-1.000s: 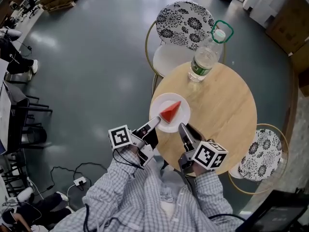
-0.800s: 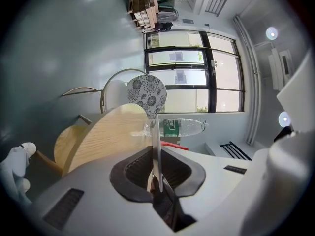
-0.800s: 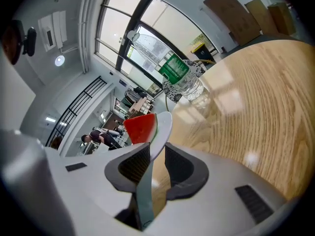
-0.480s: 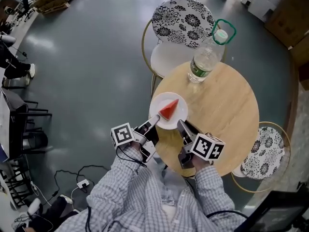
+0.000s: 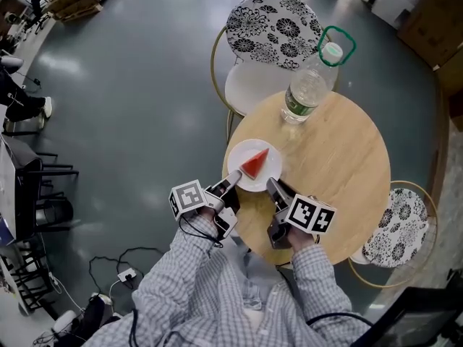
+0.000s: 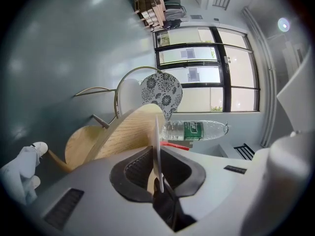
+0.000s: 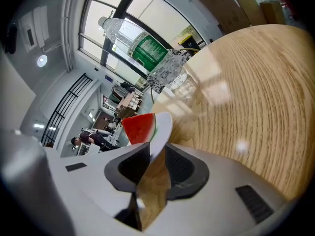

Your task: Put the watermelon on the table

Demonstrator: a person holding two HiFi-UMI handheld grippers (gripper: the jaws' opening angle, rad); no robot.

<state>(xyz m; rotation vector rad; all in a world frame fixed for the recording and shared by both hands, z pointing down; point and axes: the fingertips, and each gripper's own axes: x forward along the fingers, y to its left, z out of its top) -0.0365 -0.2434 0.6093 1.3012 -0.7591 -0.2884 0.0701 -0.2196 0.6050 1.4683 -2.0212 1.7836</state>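
On a white plate (image 5: 236, 157) lies red watermelon (image 5: 254, 163) (triangular wedge).

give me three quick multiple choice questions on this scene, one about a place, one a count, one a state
1. Where is the water bottle?
A: upright on the table, near its far edge
B: on a shelf
C: in a box

2. How many watermelon slices lie on the plate?
A: three
B: one
C: two

3. The left gripper and right gripper are:
A: both open, clear of the plate
B: both shut on the bottle
C: both shut on the plate's rim

Answers:
1 A: the head view shows it standing on the wood.
2 B: only a single red wedge is there.
3 C: each gripper view shows the rim pinched between its jaws.
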